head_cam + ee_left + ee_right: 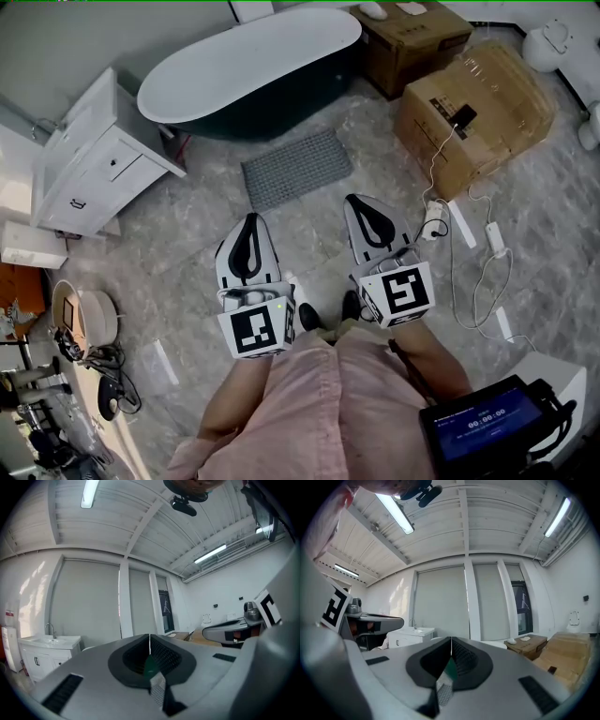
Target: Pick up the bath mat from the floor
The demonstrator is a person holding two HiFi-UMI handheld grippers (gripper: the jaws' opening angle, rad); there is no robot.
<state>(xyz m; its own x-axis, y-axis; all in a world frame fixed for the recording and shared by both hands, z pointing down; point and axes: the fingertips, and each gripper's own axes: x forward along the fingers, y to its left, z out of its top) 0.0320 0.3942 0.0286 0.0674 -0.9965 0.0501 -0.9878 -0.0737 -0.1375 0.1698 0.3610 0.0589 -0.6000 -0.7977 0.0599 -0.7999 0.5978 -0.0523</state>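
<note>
The bath mat lies flat on the floor, a little above the middle of the head view. It is a grey rectangle, turned a bit slantwise, and its surface has a fine pattern of small bumps in rows. It is just in front of the bathtub and well apart from both grippers. Nothing lies on it.

The bathtub is a long oval with a smooth white inside and a dark outer wall. The floor is of grey tiles with a cloudy, marble-like look. At the upper left stands a white cabinet with flat doors and small dark handles. At the upper right are two brown cardboard boxes, both closed. The smaller box carries two small white things on its top. The bigger box has a small black thing on its top, and a thin white cable runs from it down to the floor.

The left gripper and the right gripper are held side by side at the lower middle, both of grey plastic with black ribbed pads. In the left gripper view the fingers are pressed together with only a thin line between them and nothing inside. In the right gripper view the fingers are together in the same way.
</note>
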